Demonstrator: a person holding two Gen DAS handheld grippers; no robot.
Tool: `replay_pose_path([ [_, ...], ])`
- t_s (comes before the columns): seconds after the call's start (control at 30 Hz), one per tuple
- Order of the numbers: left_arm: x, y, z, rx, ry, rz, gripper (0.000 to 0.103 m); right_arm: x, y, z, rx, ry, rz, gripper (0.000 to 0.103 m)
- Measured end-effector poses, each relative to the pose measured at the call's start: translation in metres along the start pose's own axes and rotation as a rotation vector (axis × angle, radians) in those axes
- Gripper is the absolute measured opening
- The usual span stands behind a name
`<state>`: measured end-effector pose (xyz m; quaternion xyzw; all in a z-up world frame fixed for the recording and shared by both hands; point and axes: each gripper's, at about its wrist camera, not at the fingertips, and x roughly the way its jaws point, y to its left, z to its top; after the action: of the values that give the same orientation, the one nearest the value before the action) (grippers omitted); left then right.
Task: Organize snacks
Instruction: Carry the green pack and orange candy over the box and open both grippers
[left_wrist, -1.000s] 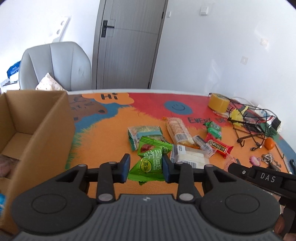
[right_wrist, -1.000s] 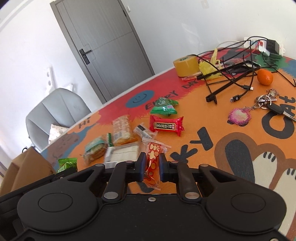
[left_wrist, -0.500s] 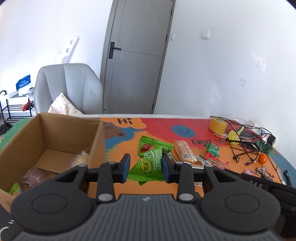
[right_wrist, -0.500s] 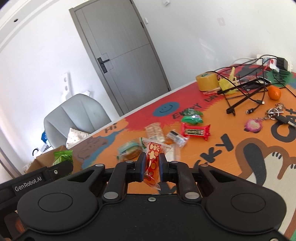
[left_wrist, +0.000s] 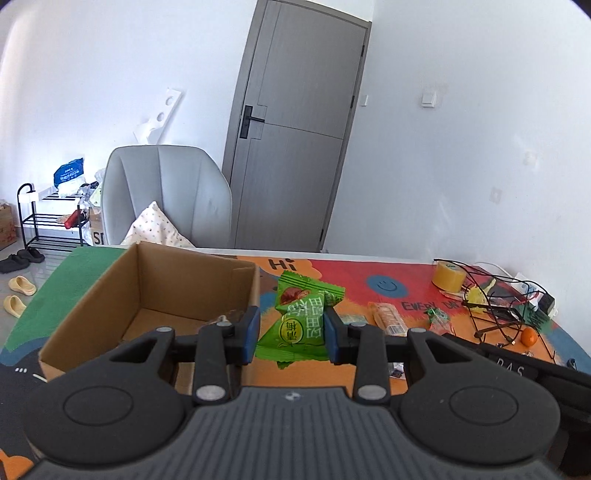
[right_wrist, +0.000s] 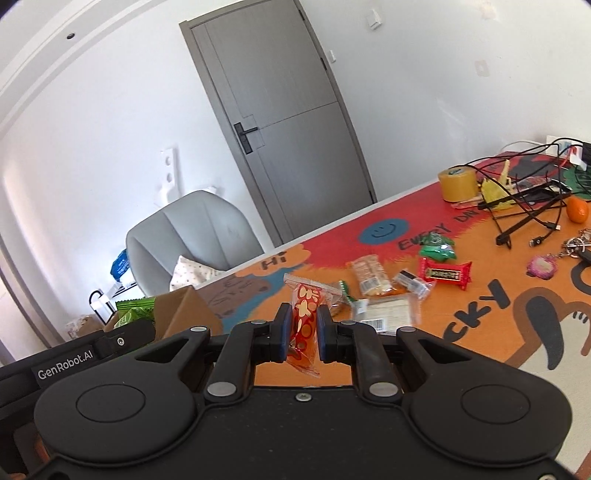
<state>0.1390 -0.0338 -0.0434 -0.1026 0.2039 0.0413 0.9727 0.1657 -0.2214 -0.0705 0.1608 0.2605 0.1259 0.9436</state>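
My left gripper (left_wrist: 291, 334) is shut on a green snack packet (left_wrist: 301, 321) and holds it in the air just right of the open cardboard box (left_wrist: 110, 291). My right gripper (right_wrist: 302, 334) is shut on a red snack packet (right_wrist: 303, 317) with gold print, held above the table. Loose snacks lie on the colourful mat: a red bar (right_wrist: 445, 273), a small green packet (right_wrist: 437, 247), a cracker pack (right_wrist: 369, 275) and a clear wrapped pack (right_wrist: 388, 314). The box also shows at the left of the right wrist view (right_wrist: 184, 310), with the left gripper beside it.
A tape roll (right_wrist: 458, 182), tangled black cables (right_wrist: 524, 210), an orange (right_wrist: 577, 208) and keys (right_wrist: 576, 247) sit at the table's right end. A grey chair (left_wrist: 166, 192) with a cushion stands behind the table. A shoe rack (left_wrist: 48, 218) is at far left.
Both grippers have risen with their packets. The left one has swung so the box now sits further in view, with the green packet near its right wall.
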Motion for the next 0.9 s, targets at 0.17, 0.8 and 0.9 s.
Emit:
replay_pose_path([
  [0.17, -0.008, 0.015, 0.004, -0.021, -0.019, 0.025, 0.035, -0.001, 0.018, 0.0, -0.024, -0.001, 0.032, 0.016],
  [0.8, -0.014, 0.091, 0.02, -0.098, -0.02, 0.128, 0.035, 0.031, 0.1, 0.0, -0.111, 0.039, 0.182, 0.016],
  [0.9, -0.01, 0.1, 0.02, -0.105, 0.008, 0.123, 0.039, 0.036, 0.112, -0.001, -0.124, 0.049, 0.199, 0.016],
])
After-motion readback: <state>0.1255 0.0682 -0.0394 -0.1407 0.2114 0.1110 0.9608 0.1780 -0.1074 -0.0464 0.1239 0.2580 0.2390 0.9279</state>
